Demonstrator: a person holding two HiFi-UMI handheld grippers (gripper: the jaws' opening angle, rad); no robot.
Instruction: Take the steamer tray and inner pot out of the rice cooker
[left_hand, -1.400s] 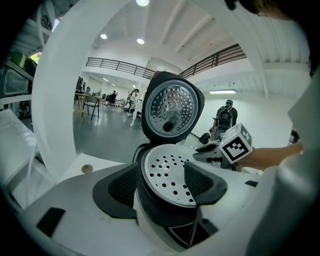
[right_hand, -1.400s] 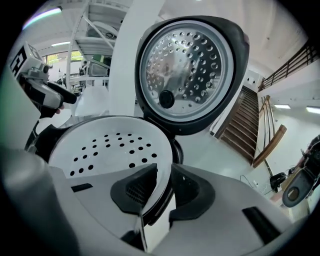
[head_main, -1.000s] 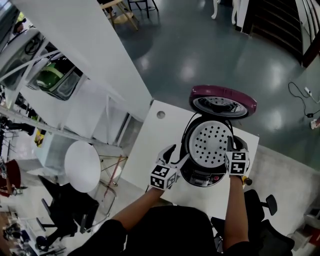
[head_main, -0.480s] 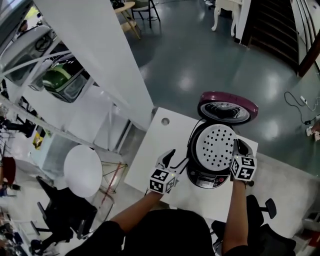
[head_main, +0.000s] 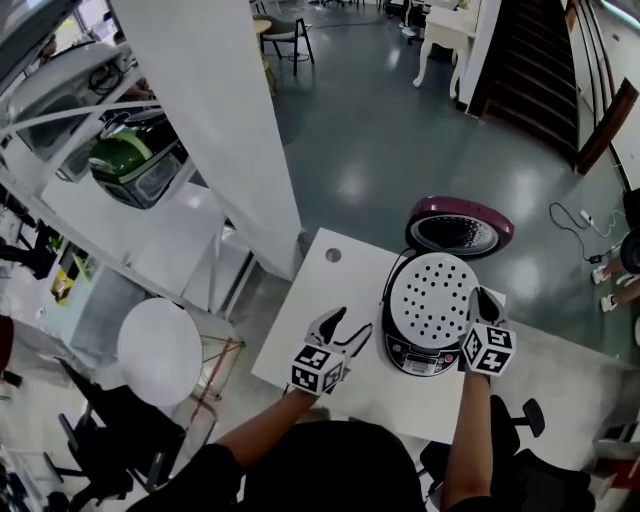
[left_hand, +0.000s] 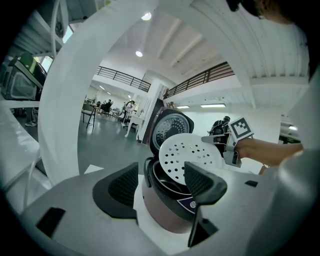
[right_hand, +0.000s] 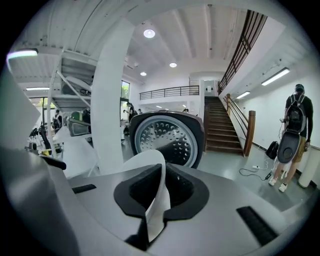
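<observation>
The rice cooker (head_main: 420, 345) stands on the white table (head_main: 310, 300) with its maroon lid (head_main: 460, 228) swung open at the back. My right gripper (head_main: 481, 297) is shut on the right rim of the white perforated steamer tray (head_main: 430, 292), which hangs tilted above the cooker's mouth. In the right gripper view the tray's rim (right_hand: 156, 200) is pinched edge-on between the pads, with the lid (right_hand: 167, 137) behind. My left gripper (head_main: 350, 328) stands open just left of the cooker, nothing in it. In the left gripper view, past the open left gripper (left_hand: 162, 170), the tray (left_hand: 187, 152) is raised over the dark inner pot (left_hand: 162, 177).
A cable hole (head_main: 333, 255) sits near the table's far left corner. A round white stool (head_main: 160, 350) and white shelving stand to the left, and an office chair (head_main: 525, 420) is by the table's near right side. A person (right_hand: 294, 130) stands far right near the stairs.
The right gripper has lifted the steamer tray up out of the cooker and tilted it. The left gripper has risen a little beside the cooker, still open.
</observation>
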